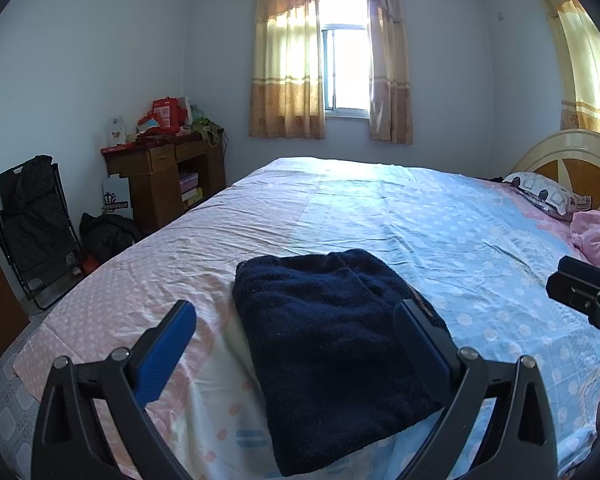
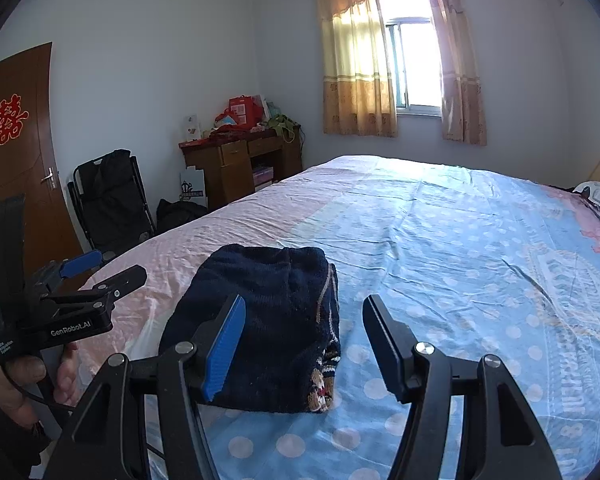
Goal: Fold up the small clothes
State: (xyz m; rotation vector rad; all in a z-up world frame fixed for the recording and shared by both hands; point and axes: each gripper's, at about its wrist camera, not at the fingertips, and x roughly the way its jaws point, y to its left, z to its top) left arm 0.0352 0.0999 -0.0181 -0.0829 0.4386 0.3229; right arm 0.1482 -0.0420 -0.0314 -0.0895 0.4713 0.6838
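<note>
A folded navy knitted garment (image 1: 332, 344) lies flat on the dotted pink and blue bed sheet (image 1: 440, 232). My left gripper (image 1: 296, 312) hovers just above its near end, open, with the jaws spread wider than the fold and nothing between the pads. In the right wrist view the garment (image 2: 276, 312) shows a patterned brown and white edge on its right side. My right gripper (image 2: 304, 300) is open at that side, holding nothing; its blue left pad (image 2: 224, 348) overlaps the garment. The left gripper (image 2: 112, 268), held by a hand (image 2: 16, 380), appears at the left.
A pillow (image 1: 540, 194), a pink blanket (image 1: 598, 236) and the headboard (image 1: 572, 160) are at the bed's far right. A wooden desk (image 1: 160, 176) with clutter, a black folding chair (image 1: 32, 220) and a door (image 2: 16, 152) stand left of the bed. The right gripper's body (image 1: 580, 288) is at the right edge.
</note>
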